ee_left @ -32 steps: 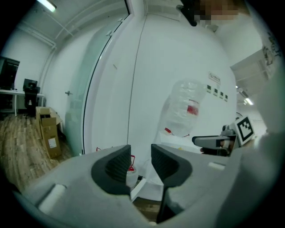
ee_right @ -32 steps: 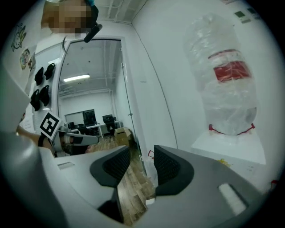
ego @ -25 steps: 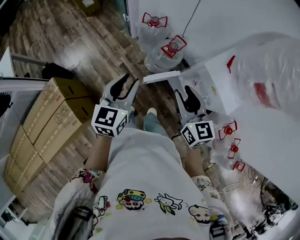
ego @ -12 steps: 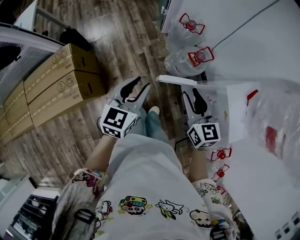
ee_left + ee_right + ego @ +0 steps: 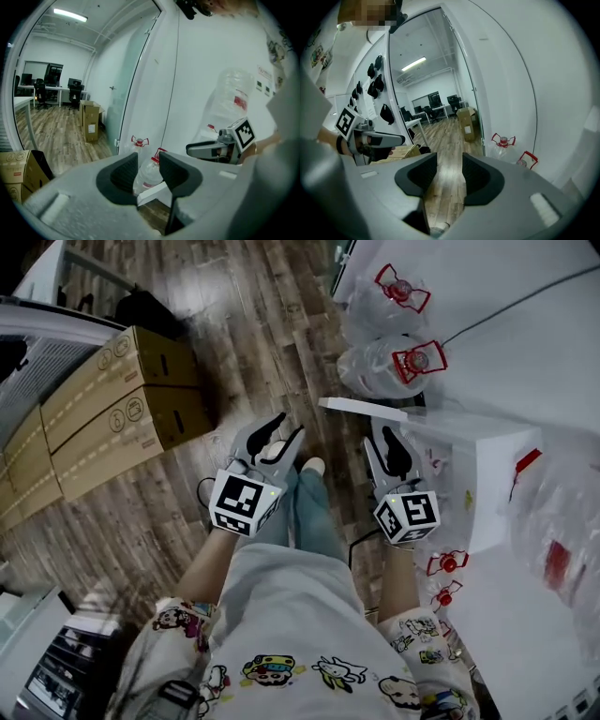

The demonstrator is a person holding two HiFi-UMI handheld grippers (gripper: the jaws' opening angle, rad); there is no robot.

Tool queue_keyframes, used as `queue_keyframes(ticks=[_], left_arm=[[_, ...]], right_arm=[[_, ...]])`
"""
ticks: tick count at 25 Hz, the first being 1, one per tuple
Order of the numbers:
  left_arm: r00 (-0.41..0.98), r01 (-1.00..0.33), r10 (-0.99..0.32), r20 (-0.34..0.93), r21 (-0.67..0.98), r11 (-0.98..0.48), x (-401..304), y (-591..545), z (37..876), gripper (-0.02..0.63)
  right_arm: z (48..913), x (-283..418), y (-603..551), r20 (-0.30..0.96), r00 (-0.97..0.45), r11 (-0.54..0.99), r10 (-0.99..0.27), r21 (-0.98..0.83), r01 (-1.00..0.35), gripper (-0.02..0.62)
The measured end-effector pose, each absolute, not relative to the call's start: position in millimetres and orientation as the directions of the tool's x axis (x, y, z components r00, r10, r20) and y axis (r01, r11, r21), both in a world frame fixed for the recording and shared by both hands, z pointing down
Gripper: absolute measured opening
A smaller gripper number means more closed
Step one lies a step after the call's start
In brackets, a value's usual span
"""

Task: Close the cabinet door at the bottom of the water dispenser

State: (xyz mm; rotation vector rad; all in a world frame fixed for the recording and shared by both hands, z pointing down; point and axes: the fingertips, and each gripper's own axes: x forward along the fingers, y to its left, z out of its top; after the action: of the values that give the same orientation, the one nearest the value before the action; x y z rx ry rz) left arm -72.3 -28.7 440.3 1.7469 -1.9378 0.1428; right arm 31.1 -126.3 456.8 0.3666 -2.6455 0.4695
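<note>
The water dispenser [image 5: 499, 486] stands at the right of the head view, white, with a clear bottle [image 5: 561, 521] on top. Its bottom cabinet door [image 5: 362, 410] stands open, seen edge-on as a white slab sticking out to the left. My right gripper [image 5: 385, 435] hangs just short of that edge, open and empty. My left gripper [image 5: 280, 432] is further left over the wooden floor, also open and empty. In the left gripper view the door edge [image 5: 151, 192] shows low between the jaws.
Two water jugs with red handles [image 5: 401, 292] [image 5: 412, 362] stand against the white wall behind the door. Cardboard boxes [image 5: 122, 399] lie on the floor at the left. The person's legs and a shoe [image 5: 312, 466] are between the grippers.
Both grippers have sunk lower toward the floor. The view has swung so the door edge now lies just ahead of the right gripper. The jaws have not changed.
</note>
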Motion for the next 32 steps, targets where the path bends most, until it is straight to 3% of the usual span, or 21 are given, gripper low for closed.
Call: queue_keyframes(ticks=[13,32], left_arm=[[0.011,-0.919,-0.853,0.523,0.342,0.198,-89,-38,558,0.137],[0.104,-0.919,-0.795,0.598,0.363,0.152,-101,-34,695,0.137]], right_arm=[[585,-13,-135,0.552,-0.826,0.906,-0.114,-0.283,-0.315,0.17],[791,-37,-123,0.813,-0.571,0.991,0.113,-0.131,0.009,0.199]])
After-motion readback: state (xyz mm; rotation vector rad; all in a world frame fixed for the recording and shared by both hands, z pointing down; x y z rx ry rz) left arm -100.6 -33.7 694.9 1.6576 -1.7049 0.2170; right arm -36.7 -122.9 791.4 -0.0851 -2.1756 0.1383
